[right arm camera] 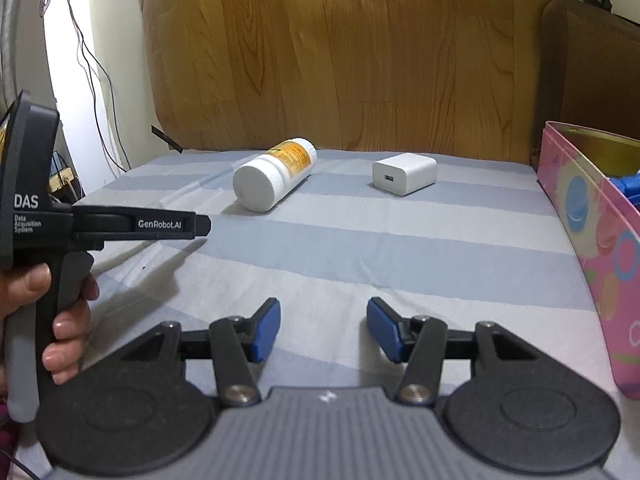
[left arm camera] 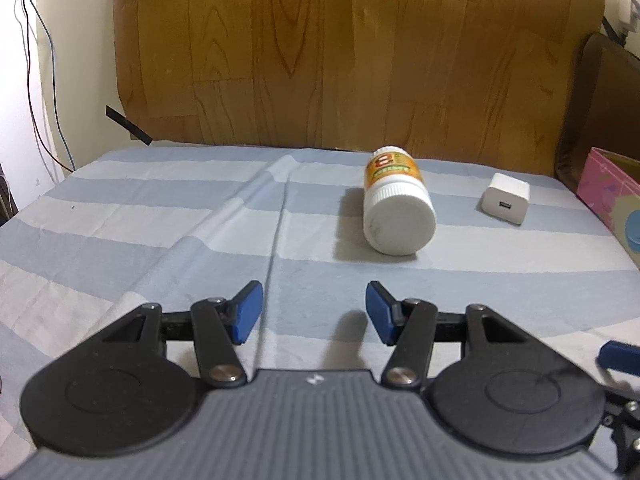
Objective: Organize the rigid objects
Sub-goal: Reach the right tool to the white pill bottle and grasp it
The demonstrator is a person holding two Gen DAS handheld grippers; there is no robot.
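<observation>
A white pill bottle (left arm camera: 396, 204) with an orange label lies on its side on the striped sheet, cap toward me; it also shows in the right wrist view (right arm camera: 272, 176). A white USB charger block (left arm camera: 506, 203) lies to its right, also in the right wrist view (right arm camera: 404, 173). My left gripper (left arm camera: 315, 312) is open and empty, short of the bottle. My right gripper (right arm camera: 323, 328) is open and empty, well short of both objects. The left gripper's body (right arm camera: 100, 226) shows at the left of the right wrist view, held by a hand.
A pink patterned box (right arm camera: 592, 232) stands open at the right edge of the bed, with blue items inside; it also shows in the left wrist view (left arm camera: 612, 188). A wooden headboard (right arm camera: 340, 52) rises behind. Cables hang on the left wall (left arm camera: 36, 80).
</observation>
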